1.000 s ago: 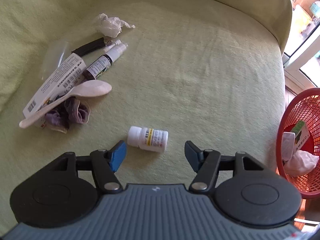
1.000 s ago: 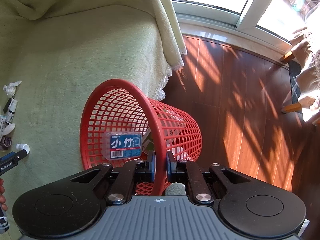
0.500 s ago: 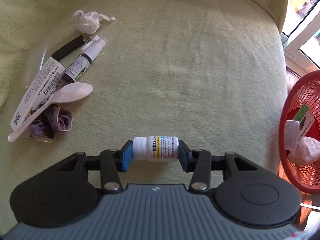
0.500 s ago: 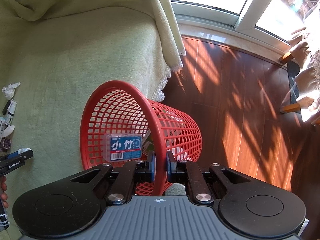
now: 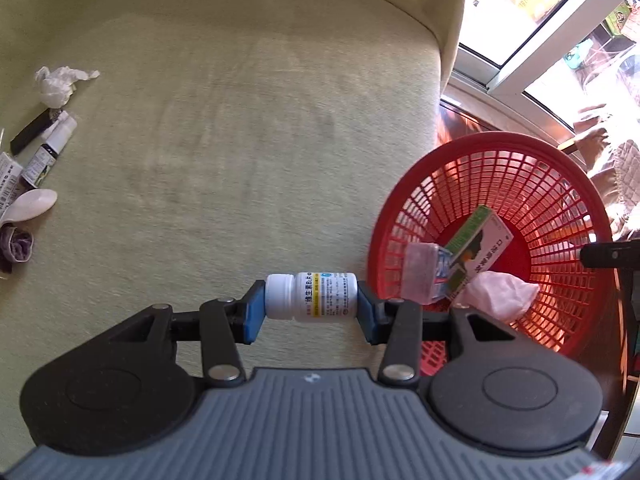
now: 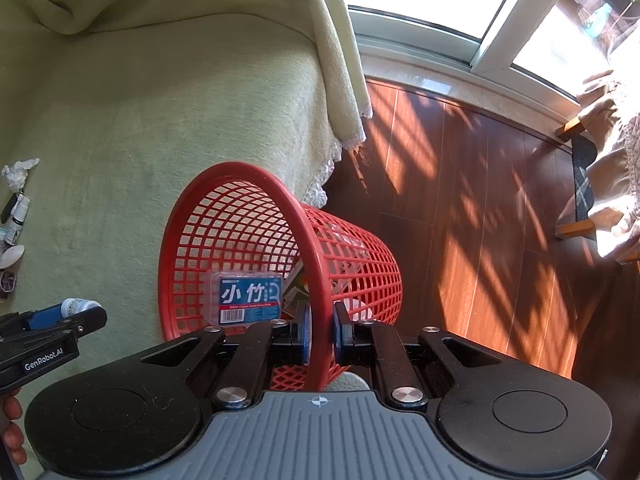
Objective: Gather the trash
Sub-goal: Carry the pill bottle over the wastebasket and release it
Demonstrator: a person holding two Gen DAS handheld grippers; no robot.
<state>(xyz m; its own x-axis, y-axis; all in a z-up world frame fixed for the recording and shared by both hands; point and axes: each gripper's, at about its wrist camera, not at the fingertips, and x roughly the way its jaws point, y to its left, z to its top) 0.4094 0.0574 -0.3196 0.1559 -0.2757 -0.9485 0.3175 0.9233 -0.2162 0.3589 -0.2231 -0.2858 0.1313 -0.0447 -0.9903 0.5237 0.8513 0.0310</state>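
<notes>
— So where was the bottle (image 5: 311,298)?

— Lying sideways between the blue pads (image 5: 254,312) of the left gripper (image 5: 310,308), cap toward the left pad, base against the right one. The jaws were closed on it, and it was held over the green sofa (image 5: 248,128), just beside the rim of the basket (image 5: 496,140).

— And the basket?

— Red mesh, tipped so its mouth faced the sofa. The right gripper (image 6: 320,336) had its jaws pinched narrow on the rim (image 6: 316,280), one pad inside, one outside. Inside lay a clear box with a blue label (image 6: 248,296), a green carton (image 5: 476,240) and a crumpled tissue (image 5: 498,294).

— What was left on the sofa?

— Well apart from the basket, at the far left: a wad of tissue (image 5: 56,84), a black stick (image 5: 34,130), a small spray bottle (image 5: 50,150), a white spoon (image 5: 30,204), and something purple (image 5: 18,246) below the spoon. A printed box (image 5: 8,188) was cut off by the edge of the view.

— Anything of the person?

— Only fingers (image 6: 12,428) at the lower left of the right wrist view, under the left gripper's body.

— And the floor?

— Dark wood (image 6: 480,220), striped with sunlight, beside a sliding window (image 6: 500,24).
</notes>
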